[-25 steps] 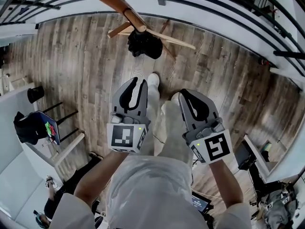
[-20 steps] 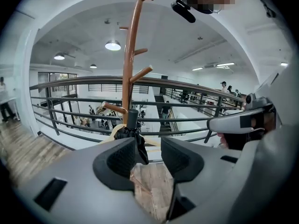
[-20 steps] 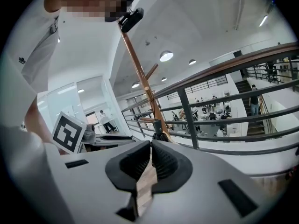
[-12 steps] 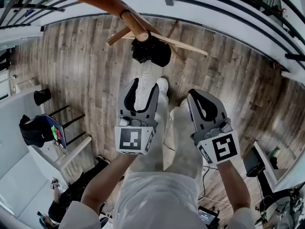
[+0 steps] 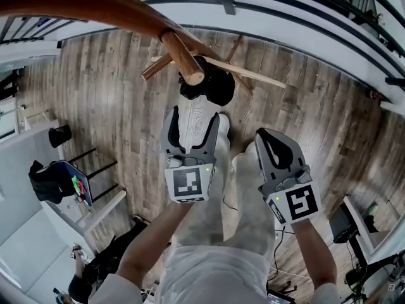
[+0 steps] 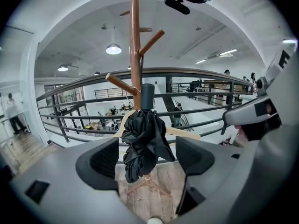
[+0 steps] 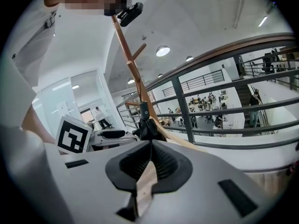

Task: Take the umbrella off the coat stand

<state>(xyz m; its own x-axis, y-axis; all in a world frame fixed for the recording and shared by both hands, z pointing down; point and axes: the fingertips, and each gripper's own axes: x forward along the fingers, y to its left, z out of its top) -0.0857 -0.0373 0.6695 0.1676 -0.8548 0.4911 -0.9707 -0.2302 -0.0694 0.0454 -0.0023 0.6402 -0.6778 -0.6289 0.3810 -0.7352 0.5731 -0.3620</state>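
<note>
- Flooring: grey-brown wood-grain planks with a matt finish, well below the work. A dark metal railing of round bars runs behind the stand.
- Coat stand: slim round pole in reddish-brown varnished wood, with short angled pegs. A pale wooden hanger lies across it behind the hanging item.
- Umbrella: on the stand, hanging close against the pole just under a peg. It is folded, black, limp fabric in loose crumpled folds, topped by a smooth black cylinder, likely the handle. How it is hooked cannot be made out.
- Left gripper: grey moulded plastic with ribbed black pads. Its fingers are released and spread wide, having just been opening. The umbrella shows framed between them but ahead of the tips, and nothing is touched.
- Right gripper: fingers clenched together on nothing, held beside the left one.
- Assessment: approach in hand.
  - Advance the left gripper until the bundle sits well between the pads.
  - Close high, near the firm cylinder; loose cloth would likely slip.
  - Lift clear of the peg before drawing away, and mind the hanger.
</note>
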